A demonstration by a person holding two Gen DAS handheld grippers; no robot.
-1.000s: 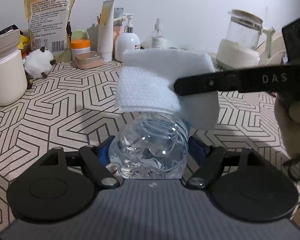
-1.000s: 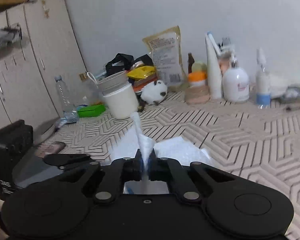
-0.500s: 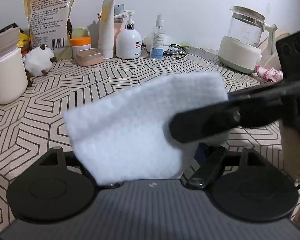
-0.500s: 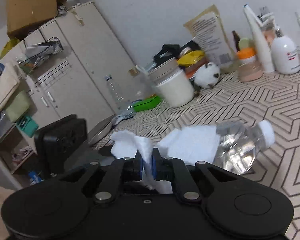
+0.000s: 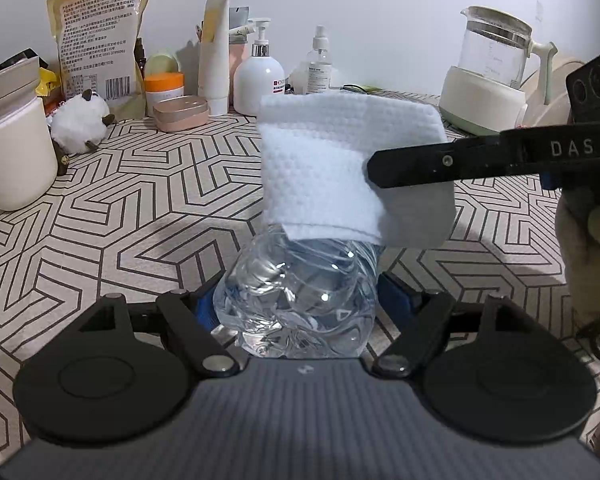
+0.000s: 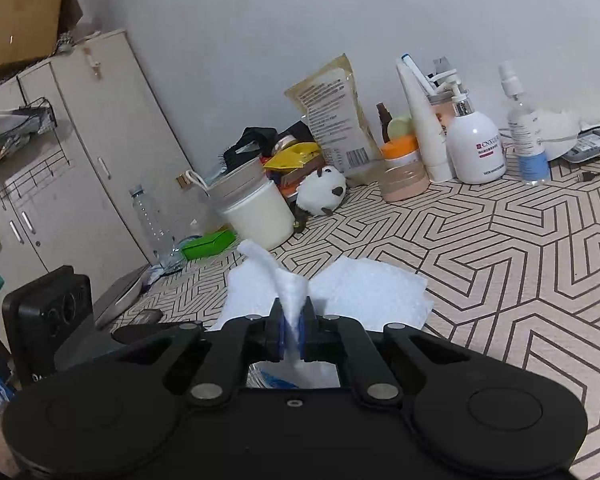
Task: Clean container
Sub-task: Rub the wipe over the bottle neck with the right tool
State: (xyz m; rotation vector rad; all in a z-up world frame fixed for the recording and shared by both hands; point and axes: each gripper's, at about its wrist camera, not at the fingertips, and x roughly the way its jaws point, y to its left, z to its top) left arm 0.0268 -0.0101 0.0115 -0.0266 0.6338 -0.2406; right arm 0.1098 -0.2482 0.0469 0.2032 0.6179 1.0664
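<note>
Left wrist view: the left gripper (image 5: 296, 304) is closed on a clear plastic bottle (image 5: 300, 300), crumpled, clamped between the blue-padded fingers (image 5: 396, 292) and pointing forward over the patterned table (image 5: 140, 216). A folded white cloth (image 5: 340, 172) drapes over the far end of the bottle and hides that end. The right gripper (image 5: 376, 168) comes in from the right edge as a black bar lettered "DAS"; its tip rests on the cloth's right half. From this view I cannot tell how its jaws stand.

Right wrist view: the right gripper (image 6: 291, 332) is closed on the white cloth (image 6: 364, 292); a pinched ridge of fabric stands up between the blue pads, the rest spreads left and right below. Part of the bottle (image 6: 268, 378) shows through the gap under the jaws, directly beneath the cloth. Part of the left gripper's black body (image 6: 152, 326) sits at lower left.

Background, along the wall: a tan pouch (image 5: 96, 44), an orange-lidded jar (image 5: 164, 88), a white pump bottle (image 5: 260, 76), a spray bottle (image 5: 319, 68), a glass kettle (image 5: 492, 76) on the right. A white cup (image 5: 16, 156) and a small plush sheep (image 5: 80, 124) stand on the left, well apart from the bottle. A cream cabinet (image 6: 80, 152) stands past the table's left end.
</note>
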